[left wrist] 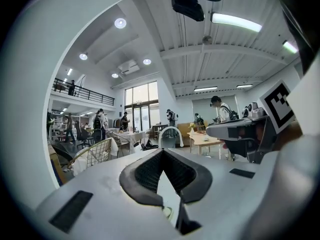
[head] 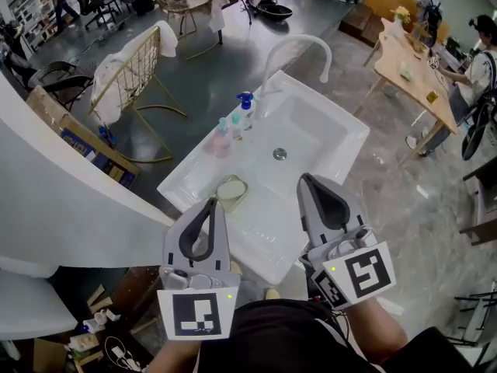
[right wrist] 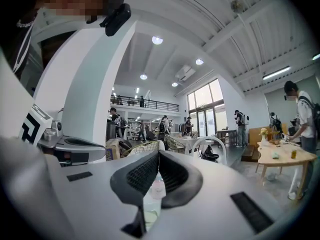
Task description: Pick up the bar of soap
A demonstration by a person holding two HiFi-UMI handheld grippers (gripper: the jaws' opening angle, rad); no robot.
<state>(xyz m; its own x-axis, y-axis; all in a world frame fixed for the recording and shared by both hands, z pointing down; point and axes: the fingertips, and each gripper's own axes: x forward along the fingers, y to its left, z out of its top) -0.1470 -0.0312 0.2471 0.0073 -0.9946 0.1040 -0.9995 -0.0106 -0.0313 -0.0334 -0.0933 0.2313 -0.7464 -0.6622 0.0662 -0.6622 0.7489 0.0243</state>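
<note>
The bar of soap is a pale oval lying in a dish on the near left part of the white sink. Both grippers hover over the sink's near rim, pointing away from me. My left gripper is shut and empty, its tip just nearer than the soap and a little left of it. Farther right, my right gripper is also shut and empty above the basin. Through the gap in the right gripper's jaws I glimpse the pink bottle. The left gripper's jaws frame a sliver of sink.
A pink bottle and a blue pump bottle stand on the sink's left rim beyond the soap. A white arched faucet rises at the back, and the drain is mid-basin. A gold wire chair stands left, a wooden table right.
</note>
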